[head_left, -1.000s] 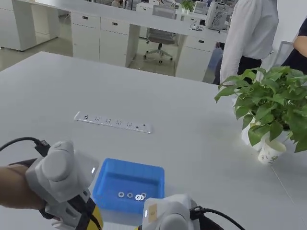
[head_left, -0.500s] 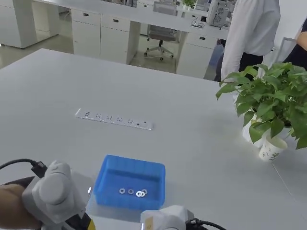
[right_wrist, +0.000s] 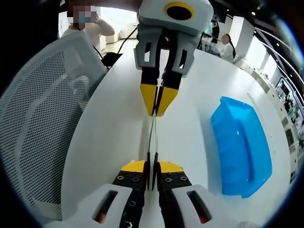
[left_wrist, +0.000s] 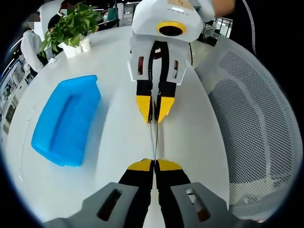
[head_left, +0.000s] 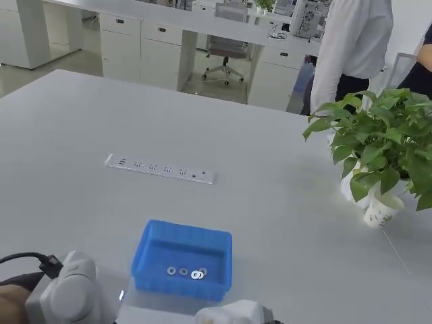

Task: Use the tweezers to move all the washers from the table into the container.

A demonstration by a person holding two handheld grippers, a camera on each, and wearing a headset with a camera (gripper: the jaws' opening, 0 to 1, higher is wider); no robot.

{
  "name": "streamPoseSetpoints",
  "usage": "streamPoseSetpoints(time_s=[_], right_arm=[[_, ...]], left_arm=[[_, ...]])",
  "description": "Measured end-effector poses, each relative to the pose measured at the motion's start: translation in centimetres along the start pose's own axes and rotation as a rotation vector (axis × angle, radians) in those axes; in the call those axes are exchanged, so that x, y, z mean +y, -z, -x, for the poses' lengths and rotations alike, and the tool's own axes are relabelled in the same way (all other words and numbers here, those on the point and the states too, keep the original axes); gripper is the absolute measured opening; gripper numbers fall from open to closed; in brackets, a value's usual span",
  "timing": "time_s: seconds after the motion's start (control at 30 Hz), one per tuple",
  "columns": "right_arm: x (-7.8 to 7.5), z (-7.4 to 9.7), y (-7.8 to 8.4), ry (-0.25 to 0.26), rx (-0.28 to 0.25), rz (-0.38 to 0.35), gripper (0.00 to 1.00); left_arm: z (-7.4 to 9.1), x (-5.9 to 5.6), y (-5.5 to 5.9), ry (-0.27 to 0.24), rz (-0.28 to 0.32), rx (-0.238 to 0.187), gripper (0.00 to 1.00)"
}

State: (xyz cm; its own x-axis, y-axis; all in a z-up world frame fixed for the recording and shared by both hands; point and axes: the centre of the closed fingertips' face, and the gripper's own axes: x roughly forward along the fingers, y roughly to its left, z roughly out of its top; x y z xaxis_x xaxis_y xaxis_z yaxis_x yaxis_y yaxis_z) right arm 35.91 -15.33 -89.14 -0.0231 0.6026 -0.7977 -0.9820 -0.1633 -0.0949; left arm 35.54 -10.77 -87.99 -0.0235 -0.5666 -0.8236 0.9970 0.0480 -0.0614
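The blue container (head_left: 177, 248) stands on the white table, with several washers (head_left: 185, 272) lying in it. At the bottom edge of the head view are the housings of my left gripper (head_left: 67, 297) and my right gripper (head_left: 233, 314). The two grippers face each other tip to tip beside the container (left_wrist: 66, 121) (right_wrist: 242, 147). Thin metal tweezers (left_wrist: 153, 137) (right_wrist: 153, 133) span the gap between them. My left gripper (left_wrist: 154, 165) is shut on one end, and my right gripper (right_wrist: 152, 167) is shut on the other.
A power strip (head_left: 160, 170) lies on the table beyond the container. A potted plant (head_left: 378, 148) and a white cup (head_left: 381, 210) stand at the right. A person (head_left: 351, 47) stands behind the table. A mesh chair (left_wrist: 251, 123) is beside the table edge.
Both grippers have drawn back toward the person and sunk to the bottom edge of the head view. The container and washers have stayed put.
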Motion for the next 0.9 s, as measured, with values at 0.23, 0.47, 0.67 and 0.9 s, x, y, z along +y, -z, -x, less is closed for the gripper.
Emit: streamPoseSetpoints(time_s=[0.23,0.47,0.67,0.9], right_arm=[[0.1,0.2,0.2,-0.002,0.019,-0.004,0.11],[0.4,0.1,0.1,-0.008,0.017,-0.015,0.12],[0.5,0.0,0.0,-0.015,0.016,-0.018,0.12],[1.0,0.1,0.2,-0.028,0.029,-0.018,0.13]], left_arm=[[-0.4,0.1,-0.1,-0.010,-0.009,0.002,0.05],[-0.6,-0.2,-0.4,-0.010,0.005,-0.015,0.05],[-0.7,-0.6,-0.1,0.004,0.016,-0.009,0.05],[-0.8,-1.0,-0.1,0.002,0.011,-0.005,0.05]])
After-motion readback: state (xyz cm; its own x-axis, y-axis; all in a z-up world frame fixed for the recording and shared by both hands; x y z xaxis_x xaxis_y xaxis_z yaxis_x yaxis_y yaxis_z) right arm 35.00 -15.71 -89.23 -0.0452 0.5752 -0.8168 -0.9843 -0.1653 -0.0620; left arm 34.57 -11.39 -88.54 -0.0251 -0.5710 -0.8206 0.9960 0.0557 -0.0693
